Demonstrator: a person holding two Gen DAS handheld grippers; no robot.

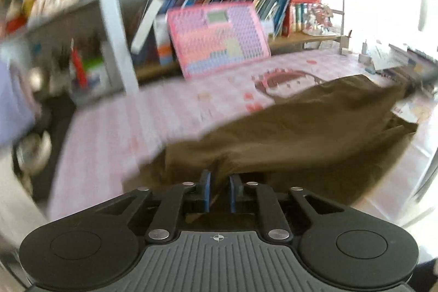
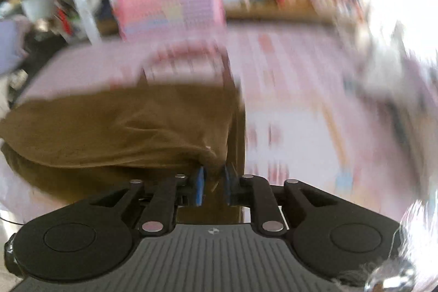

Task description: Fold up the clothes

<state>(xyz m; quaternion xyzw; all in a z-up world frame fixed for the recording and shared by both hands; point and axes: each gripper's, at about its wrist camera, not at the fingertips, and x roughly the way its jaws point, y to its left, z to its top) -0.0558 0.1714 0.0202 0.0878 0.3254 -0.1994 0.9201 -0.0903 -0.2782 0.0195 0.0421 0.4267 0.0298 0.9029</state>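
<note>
A brown garment (image 1: 301, 125) lies across a pink patterned table cover (image 1: 115, 127). Its near edge rises off the cover toward both grippers. In the left wrist view a pucker of that edge runs into my left gripper (image 1: 219, 178). The blue pads (image 1: 205, 184) stand a little apart, with the cloth loose between them. In the right wrist view the brown garment (image 2: 109, 127) bunches up between the pads of my right gripper (image 2: 213, 177), which grips a fold. A second layer hangs down just right of it. Both views are blurred.
A shelf of books (image 1: 273, 7) runs along the back of the table. A pink and purple board (image 1: 216, 37) leans against it, and a white upright post (image 1: 115, 26) stands at the left. Papers and small items (image 1: 388, 56) sit at the far right.
</note>
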